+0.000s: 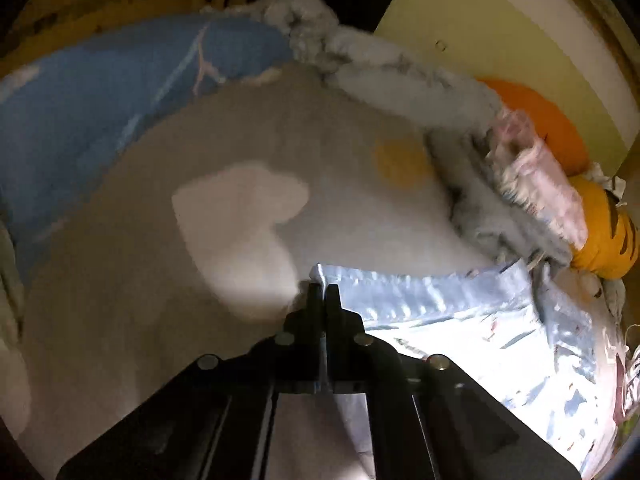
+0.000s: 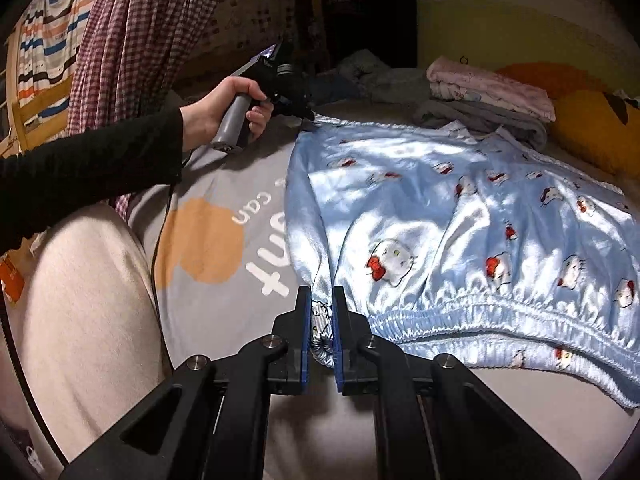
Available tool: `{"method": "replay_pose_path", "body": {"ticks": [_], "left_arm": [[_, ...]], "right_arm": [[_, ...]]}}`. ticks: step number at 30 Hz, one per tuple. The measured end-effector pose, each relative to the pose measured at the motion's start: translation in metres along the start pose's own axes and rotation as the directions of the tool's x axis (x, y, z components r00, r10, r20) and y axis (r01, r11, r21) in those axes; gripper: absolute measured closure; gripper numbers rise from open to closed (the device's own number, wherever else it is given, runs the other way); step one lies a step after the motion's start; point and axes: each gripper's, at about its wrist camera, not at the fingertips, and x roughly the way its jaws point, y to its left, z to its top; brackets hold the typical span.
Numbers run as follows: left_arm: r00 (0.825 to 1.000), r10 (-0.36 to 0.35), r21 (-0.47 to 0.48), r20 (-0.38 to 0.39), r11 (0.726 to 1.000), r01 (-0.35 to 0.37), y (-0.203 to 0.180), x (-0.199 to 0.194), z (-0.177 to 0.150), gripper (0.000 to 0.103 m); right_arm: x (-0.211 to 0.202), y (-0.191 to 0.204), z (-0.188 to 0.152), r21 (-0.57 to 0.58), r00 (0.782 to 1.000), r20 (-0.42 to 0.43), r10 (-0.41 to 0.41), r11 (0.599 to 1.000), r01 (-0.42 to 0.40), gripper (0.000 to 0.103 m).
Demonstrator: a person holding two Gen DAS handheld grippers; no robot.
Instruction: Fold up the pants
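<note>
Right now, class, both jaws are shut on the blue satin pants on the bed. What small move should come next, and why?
Probably lift both corners together and carry the hem toward the waistband. The left gripper pinches the far hem corner of the pants, the right gripper pinches the elastic waistband corner, and the cloth lies spread flat on the bed, not yet folded.

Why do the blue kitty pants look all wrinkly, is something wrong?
Nothing looks wrong. The blue pants lie spread on the grey bedsheet, just rumpled, not torn. The right gripper pinches the gathered waistband corner; the left gripper is shut on the far corner.
</note>
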Motion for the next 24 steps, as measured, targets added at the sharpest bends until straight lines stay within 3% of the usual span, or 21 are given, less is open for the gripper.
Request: {"method": "replay_pose_path", "body": {"ticks": [4, 8, 13, 17, 22, 24], "left_arm": [[0.998, -0.009, 0.071, 0.057, 0.997, 0.005, -0.041, -0.023, 0.027, 0.102], [0.992, -0.008, 0.188, 0.126, 0.982, -0.016, -0.101, -0.043, 0.045, 0.102], [0.987, -0.07, 0.24, 0.146, 0.97, 0.033, -0.17, -0.055, 0.06, 0.102], [0.982, -0.117, 0.298, 0.149, 0.952, 0.069, -0.224, -0.055, 0.058, 0.102], [0.98, -0.166, 0.344, 0.108, 0.931, 0.12, -0.291, -0.039, 0.041, 0.102], [0.979, -0.181, 0.372, 0.097, 0.919, 0.133, -0.32, -0.036, 0.031, 0.102]], "right_arm": [[-0.016, -0.003, 0.007, 0.014, 0.998, 0.056, -0.012, 1.0, 0.011, 0.094], [-0.031, -0.008, 0.012, 0.037, 0.991, 0.108, -0.074, 0.997, 0.071, 0.094], [-0.052, -0.016, 0.016, 0.073, 0.978, 0.167, -0.128, 0.99, 0.117, 0.094], [-0.068, -0.029, 0.017, 0.154, 0.965, 0.175, -0.197, 0.973, 0.171, 0.094], [-0.094, -0.04, 0.009, 0.195, 0.921, 0.227, -0.315, 0.942, 0.274, 0.094], [-0.103, -0.051, 0.007, 0.248, 0.917, 0.231, -0.327, 0.931, 0.269, 0.094]]}}
